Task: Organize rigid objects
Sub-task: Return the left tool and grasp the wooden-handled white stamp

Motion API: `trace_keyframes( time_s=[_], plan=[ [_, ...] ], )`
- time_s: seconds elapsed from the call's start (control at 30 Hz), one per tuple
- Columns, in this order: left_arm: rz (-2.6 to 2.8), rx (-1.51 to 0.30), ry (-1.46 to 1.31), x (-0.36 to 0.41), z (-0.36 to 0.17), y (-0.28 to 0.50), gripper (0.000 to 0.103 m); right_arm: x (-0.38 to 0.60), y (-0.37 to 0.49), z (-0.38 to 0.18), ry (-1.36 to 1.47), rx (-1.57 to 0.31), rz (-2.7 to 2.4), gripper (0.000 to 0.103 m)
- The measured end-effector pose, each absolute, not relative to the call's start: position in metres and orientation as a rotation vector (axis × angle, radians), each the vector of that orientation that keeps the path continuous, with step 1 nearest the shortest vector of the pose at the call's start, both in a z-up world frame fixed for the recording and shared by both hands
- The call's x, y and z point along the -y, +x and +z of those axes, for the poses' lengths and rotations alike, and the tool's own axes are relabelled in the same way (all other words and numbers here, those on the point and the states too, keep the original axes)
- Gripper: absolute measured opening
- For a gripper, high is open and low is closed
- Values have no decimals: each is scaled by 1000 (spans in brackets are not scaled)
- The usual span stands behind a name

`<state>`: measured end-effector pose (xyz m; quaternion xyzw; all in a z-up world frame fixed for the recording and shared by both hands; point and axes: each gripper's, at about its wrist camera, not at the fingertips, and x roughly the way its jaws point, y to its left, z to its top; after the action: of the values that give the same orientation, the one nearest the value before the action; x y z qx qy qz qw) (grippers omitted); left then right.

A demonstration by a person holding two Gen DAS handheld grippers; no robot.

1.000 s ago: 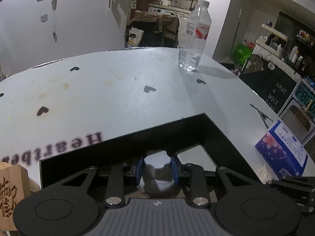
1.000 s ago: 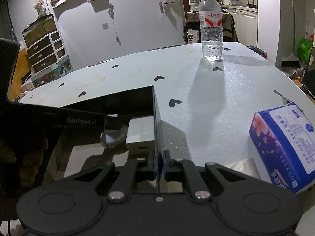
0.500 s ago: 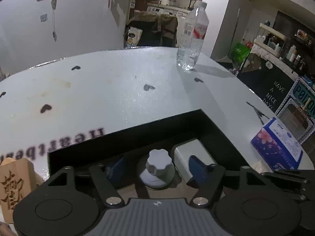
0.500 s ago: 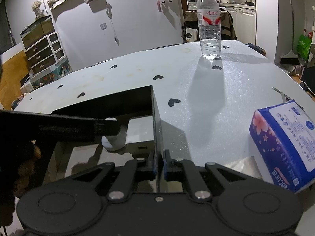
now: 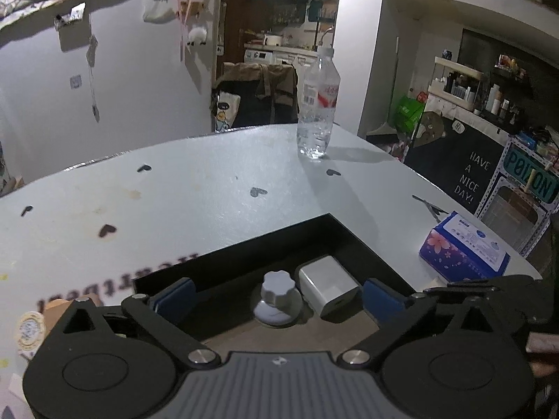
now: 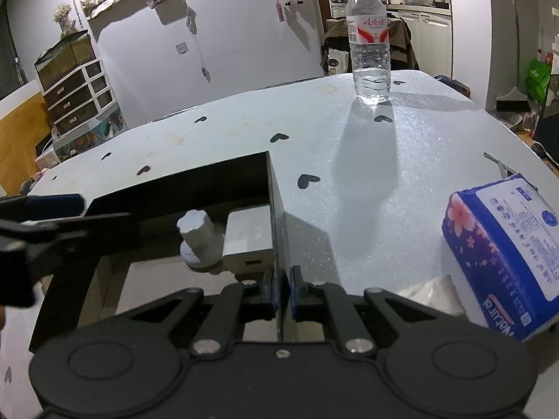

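A black open box [image 5: 244,248] sits on the white table. Inside it a grey knob [image 5: 276,291] stands beside a white charger block [image 5: 328,284]. My left gripper [image 5: 277,296] hangs above and behind the knob. Its jaws are opening wide, and the blue pads [image 5: 174,295] are well clear of the knob on both sides. In the right wrist view, the knob [image 6: 195,230] and the charger [image 6: 248,241] lie against the box's right wall [image 6: 276,209]. My right gripper [image 6: 281,289] is shut on that wall's top edge. One left pad [image 6: 52,204] shows at the far left.
A clear water bottle [image 6: 370,42] stands at the table's far side. A blue tissue pack [image 6: 503,258] lies right of the box, with a white wrapper in front of it. A wooden block [image 5: 56,309] sits left of the box, near the table's edge.
My left gripper has let go of the grey knob, spread its jaws and drawn back and up. The knob now stands in the box beside the charger. The right gripper has not moved.
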<state>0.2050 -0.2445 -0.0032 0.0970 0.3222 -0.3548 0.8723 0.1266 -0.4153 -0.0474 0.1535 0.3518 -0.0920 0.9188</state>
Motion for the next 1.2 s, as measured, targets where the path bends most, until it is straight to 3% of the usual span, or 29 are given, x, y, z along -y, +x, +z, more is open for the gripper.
trace_keyframes(
  time_s=[0.53, 1.2],
  plan=[
    [-651, -554, 196, 189, 10, 185, 103, 417, 124, -48, 323, -720, -189, 8],
    [-492, -541, 146, 118, 1, 180, 103, 417, 123, -49, 325, -721, -187, 8]
  ],
)
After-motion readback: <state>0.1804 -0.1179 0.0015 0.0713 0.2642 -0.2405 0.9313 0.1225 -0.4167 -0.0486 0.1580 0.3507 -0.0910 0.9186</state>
